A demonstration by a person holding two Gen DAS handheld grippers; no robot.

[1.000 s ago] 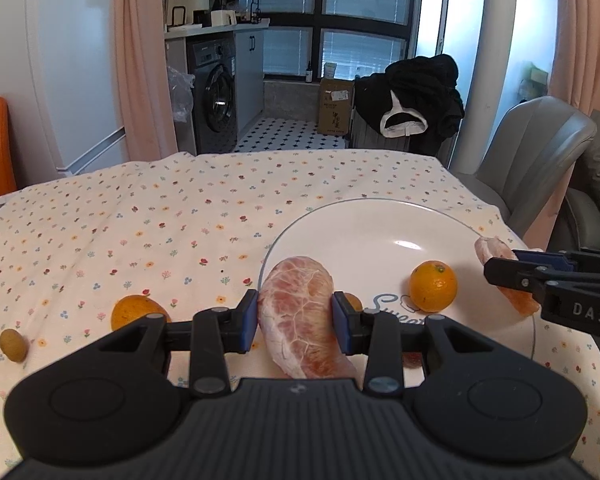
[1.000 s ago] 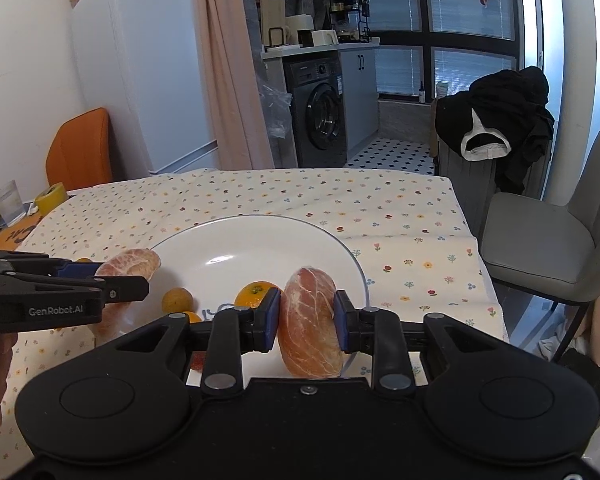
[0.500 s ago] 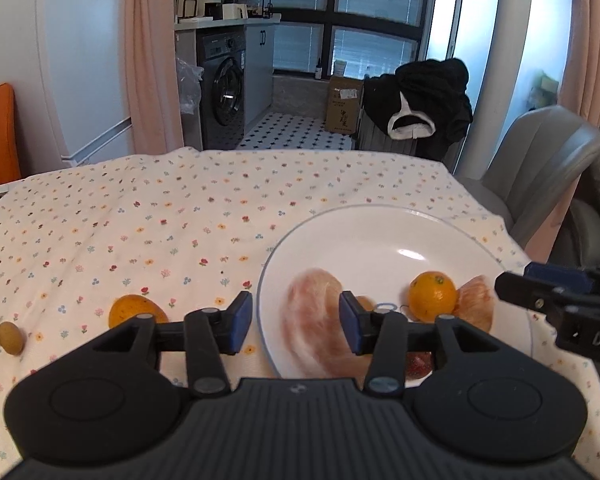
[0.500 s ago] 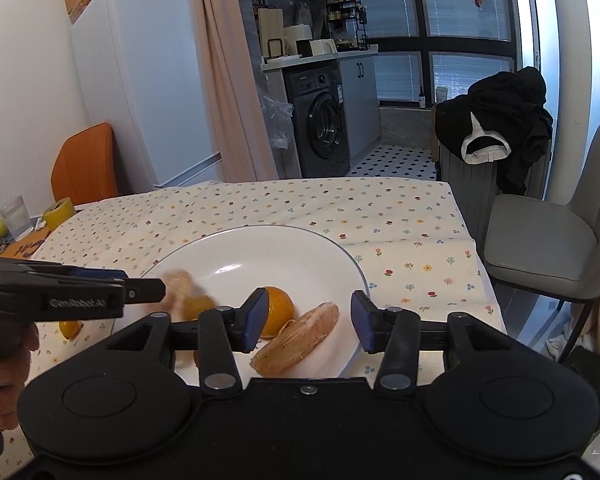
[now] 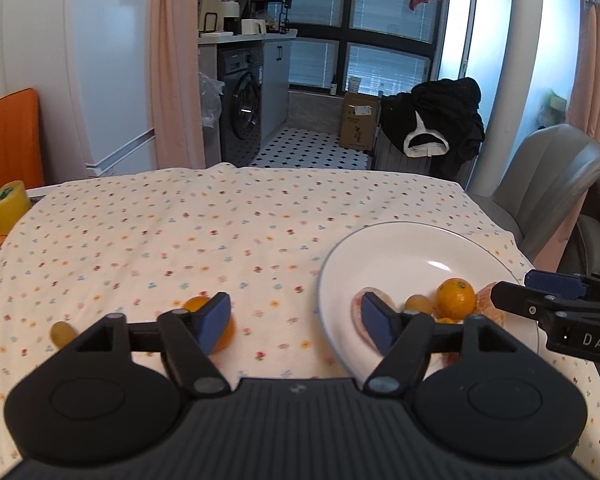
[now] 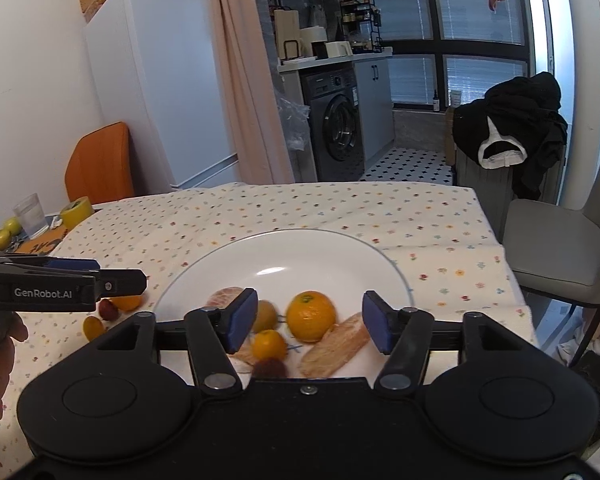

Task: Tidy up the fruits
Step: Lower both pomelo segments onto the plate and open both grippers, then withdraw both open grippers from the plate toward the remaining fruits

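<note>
On the white plate (image 6: pixel 380 264): a mandarin (image 6: pixel 310 316), two peeled pomelo segments, a kumquat (image 6: pixel 269 345) and some smaller fruit. Off the plate, on the floral-clothed bench (image 5: pixel 160 240): an orange fruit (image 5: pixel 210 320) right behind the left finger pad of the left gripper (image 5: pixel 296 322), and a small olive-coloured one (image 5: pixel 62 332) further left. Likely next: that orange fruit, lying just left of the fingers' gap and nearer the left gripper by far. Left gripper spread wide, holding nothing. Right gripper (image 6: pixel 310 326) likewise wide and empty, poised over the plate, the nearer pomelo segment (image 6: pixel 334 344) lying slantwise below it. Readable: "GenRobot.AI" and "DAS" on the gripper sides.
</note>
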